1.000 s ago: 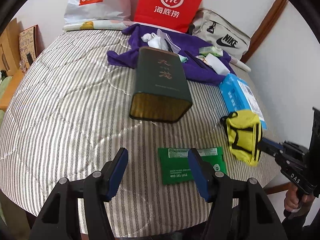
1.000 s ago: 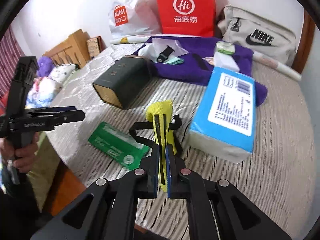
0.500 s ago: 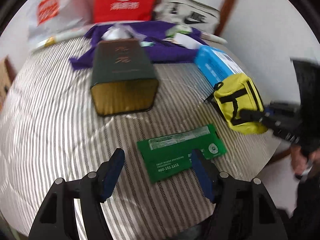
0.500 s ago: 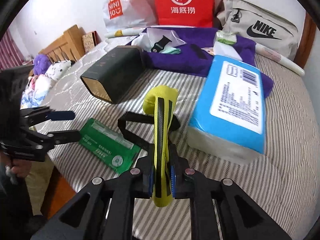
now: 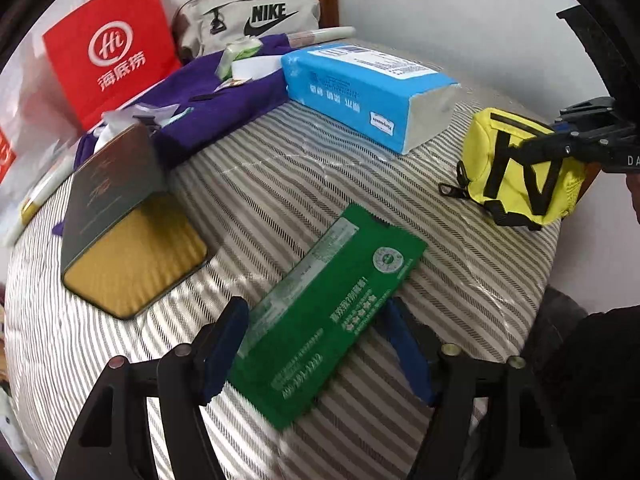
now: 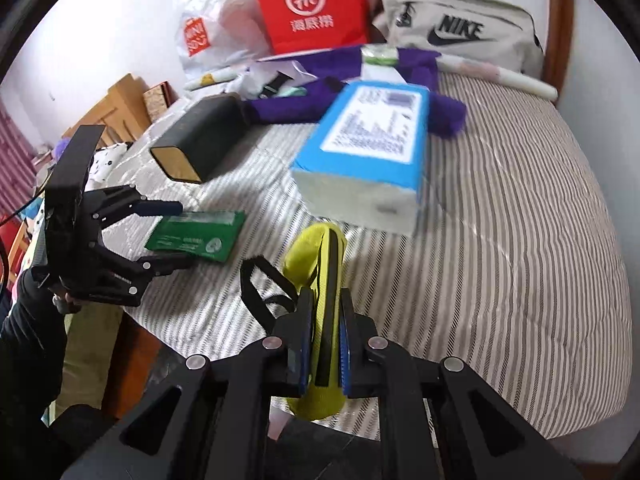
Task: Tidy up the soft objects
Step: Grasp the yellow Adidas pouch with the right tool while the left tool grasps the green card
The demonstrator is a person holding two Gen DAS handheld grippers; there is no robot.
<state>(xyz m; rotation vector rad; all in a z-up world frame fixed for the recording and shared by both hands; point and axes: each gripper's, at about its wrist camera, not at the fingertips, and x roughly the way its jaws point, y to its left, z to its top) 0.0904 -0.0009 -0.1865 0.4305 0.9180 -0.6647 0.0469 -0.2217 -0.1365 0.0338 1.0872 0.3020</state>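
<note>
The yellow pouch [image 6: 318, 280] sits pinched in the right hand-held gripper [image 6: 324, 354], now lifted off the bed [image 6: 520, 220] near its front edge; a second ago it lay flat. The left hand-held gripper [image 5: 316, 344], fingers wide, has closed in to straddle the green packet [image 5: 332, 300], which lies at 9 o'clock of the pouch, so a grab looks next. The blue tissue pack [image 6: 368, 148] sits at 12 o'clock, the dark box [image 6: 200, 142] at 10. Open striped bed lies toward 3 o'clock; the near edge drops away close by.
</note>
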